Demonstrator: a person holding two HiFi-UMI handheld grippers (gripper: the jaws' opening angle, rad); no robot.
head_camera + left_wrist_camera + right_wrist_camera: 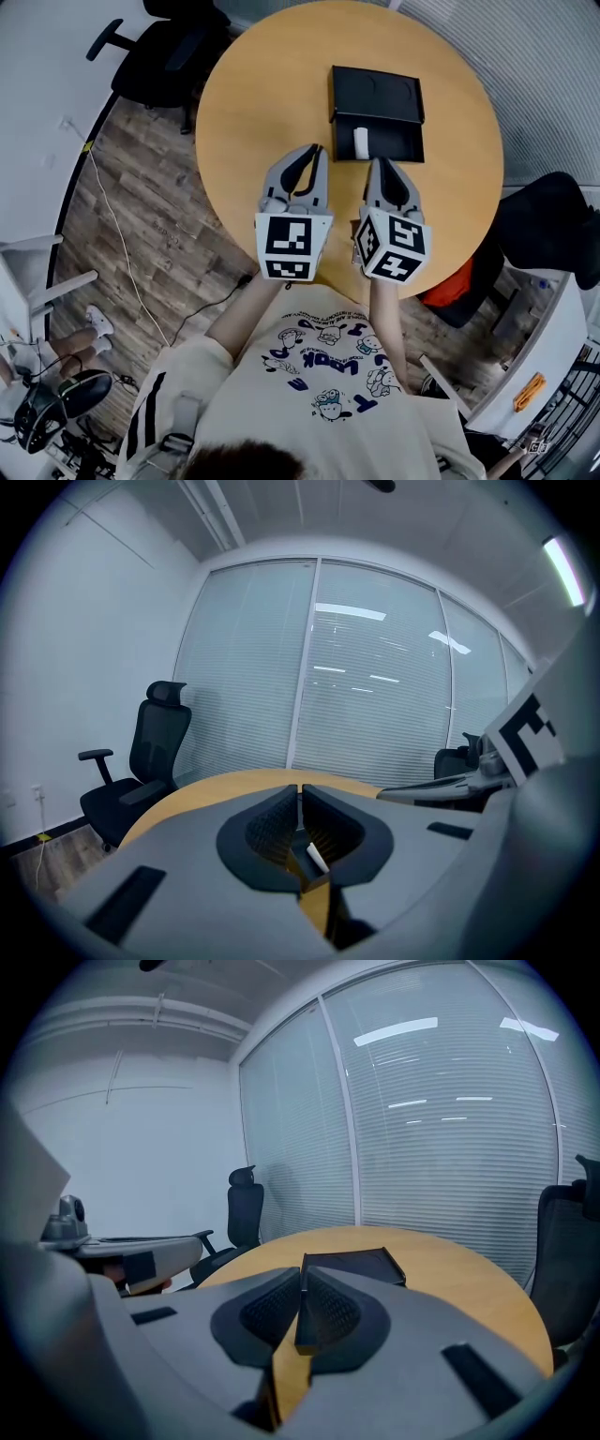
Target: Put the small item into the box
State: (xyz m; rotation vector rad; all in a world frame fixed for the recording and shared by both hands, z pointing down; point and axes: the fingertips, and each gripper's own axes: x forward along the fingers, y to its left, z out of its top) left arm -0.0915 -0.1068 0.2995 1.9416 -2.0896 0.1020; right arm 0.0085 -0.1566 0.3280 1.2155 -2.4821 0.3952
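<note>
In the head view my left tool (316,153) and right tool (375,165) hang side by side over the near part of the round tabletop (262,103), both clenched and with nothing in them. The white item (361,142) already lies inside the open black box (375,92), near its front wall. It lies straight ahead of me, between the lines of the 2 tools but closer to the right one, whose tip is just short of the box. The item's long axis runs away from me, about the way both tools point. In the left gripper view the 2 jaws of the left tool (300,797) meet at their tips. Through the slot below them I see a dark patch with a white piece (316,858) in it, which I take to be the item in the box. In the right gripper view the right tool (303,1283) is likewise closed on nothing, and the box (356,1265) sits dead ahead just past its tip. I judge the placing done. If the item needs a nudge, the right tool has the shorter reach.
</note>
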